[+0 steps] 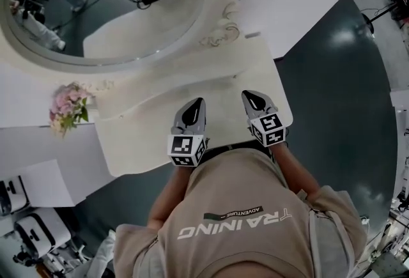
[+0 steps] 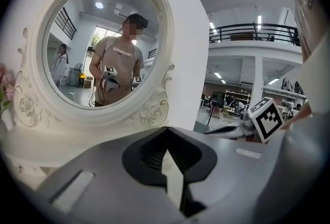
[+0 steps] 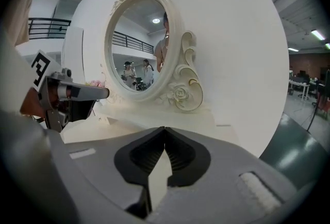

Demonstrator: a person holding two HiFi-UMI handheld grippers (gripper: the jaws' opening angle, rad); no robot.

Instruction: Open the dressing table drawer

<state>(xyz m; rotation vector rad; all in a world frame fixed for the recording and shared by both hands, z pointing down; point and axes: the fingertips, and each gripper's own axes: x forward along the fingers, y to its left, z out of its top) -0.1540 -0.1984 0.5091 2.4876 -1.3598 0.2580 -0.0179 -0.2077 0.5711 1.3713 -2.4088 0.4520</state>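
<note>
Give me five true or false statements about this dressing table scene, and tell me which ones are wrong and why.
1. The left gripper and right gripper both have their jaws shut with nothing between them. True.
2. The mirror reflects the person holding the grippers. True.
3. The mirror is rectangular. False: it is oval, in an ornate white frame.
4. In the head view, pink flowers stand at the left end of the table. True.
5. The right gripper grips a drawer handle. False: it is empty and is over the tabletop.
</note>
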